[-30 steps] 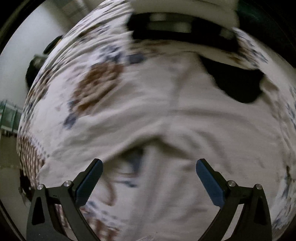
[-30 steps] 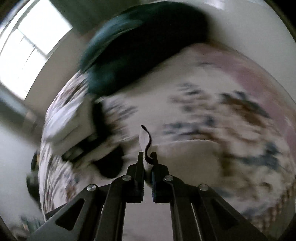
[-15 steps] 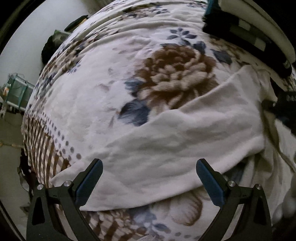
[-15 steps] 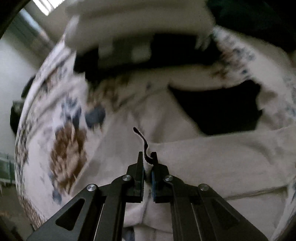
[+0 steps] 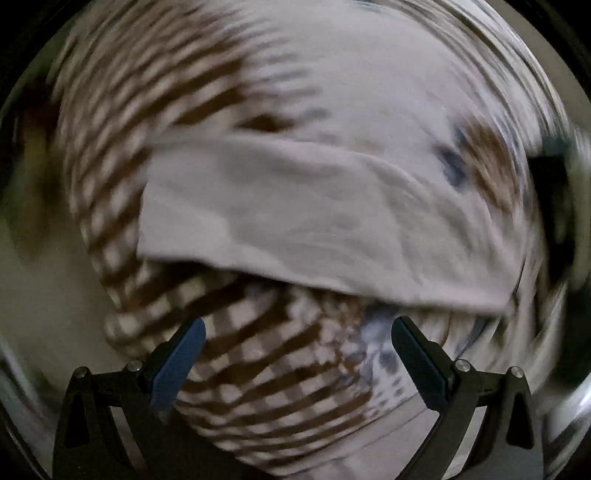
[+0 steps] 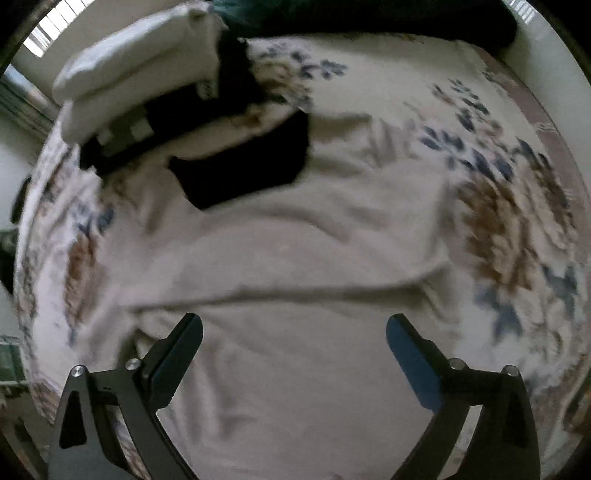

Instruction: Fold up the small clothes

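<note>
A cream-white garment (image 6: pixel 295 280) lies spread on the floral bed blanket (image 6: pixel 517 229), one layer folded over another with a crease across the middle. A black patch (image 6: pixel 243 162) shows at its far end. My right gripper (image 6: pixel 294 343) is open and empty just above the near part of the garment. In the blurred left wrist view the garment's folded sleeve or side (image 5: pixel 314 214) lies across the blanket's brown checked border (image 5: pixel 266 362). My left gripper (image 5: pixel 295 343) is open and empty, a little short of the garment's near edge.
A stack of folded clothes, white on top of black-and-white (image 6: pixel 140 92), sits at the far left of the bed. A dark green and black bundle (image 6: pixel 369 18) lies along the far edge. The bed edge drops off at the left (image 5: pixel 44 280).
My right gripper has opened and let go of the garment edge it pinched. My left gripper has swung fast toward the blanket's checked border; its view is blurred.
</note>
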Available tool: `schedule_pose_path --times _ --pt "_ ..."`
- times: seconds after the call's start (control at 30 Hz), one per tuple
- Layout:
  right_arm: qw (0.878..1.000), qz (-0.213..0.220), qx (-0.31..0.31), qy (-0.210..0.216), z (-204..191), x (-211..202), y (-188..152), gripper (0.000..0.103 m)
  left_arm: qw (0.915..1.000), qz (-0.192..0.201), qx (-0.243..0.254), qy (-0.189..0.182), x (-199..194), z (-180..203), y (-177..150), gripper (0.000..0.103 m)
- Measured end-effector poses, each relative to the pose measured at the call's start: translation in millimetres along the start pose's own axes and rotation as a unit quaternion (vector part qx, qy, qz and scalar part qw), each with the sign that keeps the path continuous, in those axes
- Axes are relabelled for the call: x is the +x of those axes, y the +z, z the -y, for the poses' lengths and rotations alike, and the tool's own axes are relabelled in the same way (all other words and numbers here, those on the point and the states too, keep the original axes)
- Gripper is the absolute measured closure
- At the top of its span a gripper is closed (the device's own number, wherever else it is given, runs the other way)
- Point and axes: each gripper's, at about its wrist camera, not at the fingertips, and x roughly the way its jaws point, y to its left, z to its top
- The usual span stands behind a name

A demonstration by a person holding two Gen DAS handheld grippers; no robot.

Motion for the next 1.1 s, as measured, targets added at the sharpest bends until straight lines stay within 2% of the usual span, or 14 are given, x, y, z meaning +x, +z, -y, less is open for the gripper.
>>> schedule_pose_path --times 0.07,0.13,0.17,0.23,0.27,0.33,0.4,0.57,0.7,0.77,0.83,0.93,1.03,1.1 --pt "1.0 -0.004 -0.01 -0.01 1 5 -12 0.002 0.9927 -0.019 -0.105 -0.056 16 -32 13 0.0" --pt "1.0 -0.012 -0.019 -0.015 -9 14 -20 0.002 0.979 -0.007 -0.181 -0.093 28 -53 22 0.006" --pt "1.0 -0.014 -0.021 -0.015 -17 19 -22 0.002 0.9756 0.0 -0.197 -0.097 31 -57 23 0.008" --pt "0.999 -0.013 -0.028 -0.024 -31 25 -27 0.002 0.9701 0.042 -0.221 -0.09 31 -64 32 0.023" --pt "0.999 -0.01 -0.031 -0.032 -38 26 -27 0.002 0.9698 0.056 -0.223 -0.081 30 -63 35 0.039" --pt "0.997 -0.002 -0.042 -0.064 -54 27 -27 0.002 0.9713 0.085 -0.211 -0.069 26 -59 38 0.087" --pt "0.994 0.005 -0.051 -0.093 -64 27 -25 0.002 0.9747 0.109 -0.187 -0.058 19 -48 38 0.097" --pt "0.987 0.023 -0.081 -0.138 -78 23 -16 0.002 0.9816 0.168 -0.089 -0.024 -11 -10 40 0.098" --pt "0.989 0.025 -0.082 -0.124 -74 21 -4 0.002 0.9747 0.223 0.01 0.005 -45 30 28 0.098" --pt "0.992 0.02 -0.074 -0.103 -66 21 2 0.002 0.9657 0.25 0.065 0.018 -62 56 19 0.098" --pt "0.996 0.011 -0.049 -0.075 -51 21 9 0.002 0.9512 0.278 0.133 0.02 -80 94 5 0.098" --pt "0.998 0.006 -0.017 -0.053 -22 19 18 0.002 0.9329 0.293 0.21 -0.002 -95 154 -20 0.098" --pt "0.999 0.003 0.02 -0.043 20 17 26 0.002 0.9134 0.284 0.29 -0.035 -94 223 -60 0.098" --pt "0.998 -0.003 0.05 -0.031 51 18 30 0.002 0.902 0.26 0.34 -0.057 -84 268 -87 0.098"
